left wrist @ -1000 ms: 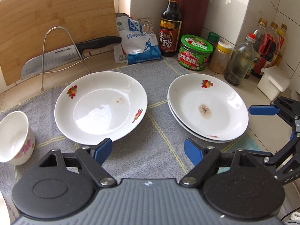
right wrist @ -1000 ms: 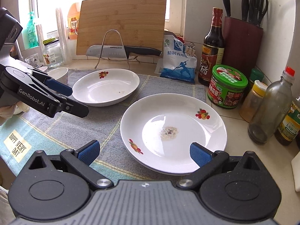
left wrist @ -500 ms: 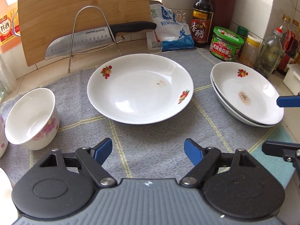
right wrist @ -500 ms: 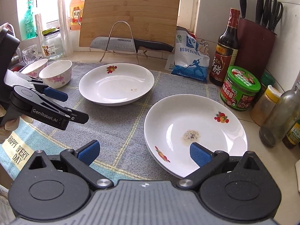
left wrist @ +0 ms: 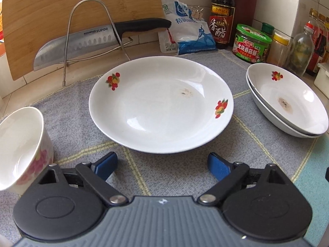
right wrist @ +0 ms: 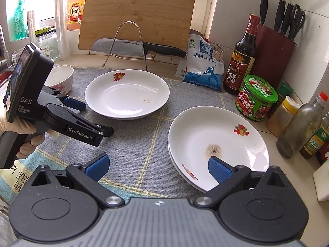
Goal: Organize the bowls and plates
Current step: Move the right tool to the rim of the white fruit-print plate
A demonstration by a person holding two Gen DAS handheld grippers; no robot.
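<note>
A single white plate (left wrist: 160,105) with fruit prints lies on the grey cloth, just ahead of my open, empty left gripper (left wrist: 162,164); it also shows in the right wrist view (right wrist: 127,94). Two stacked white plates (left wrist: 287,100) sit to the right, and in the right wrist view (right wrist: 218,144) they lie under my open, empty right gripper (right wrist: 158,166), whose right finger hangs over their near rim. A white floral bowl (left wrist: 20,146) stands at the left, seen also in the right wrist view (right wrist: 61,78) behind the left gripper (right wrist: 88,119).
A knife on a wire rack (left wrist: 96,39) leans against a wooden cutting board (right wrist: 135,14) behind the plates. A salt bag (right wrist: 201,65), a vinegar bottle (right wrist: 242,55), a green jar (right wrist: 257,98), other bottles (right wrist: 298,127) and a knife block (right wrist: 273,59) line the back right.
My left gripper has moved left and closer to the single plate, which now sits centred ahead of it. My right gripper has shifted left, so the stacked plates lie further right in its view.
</note>
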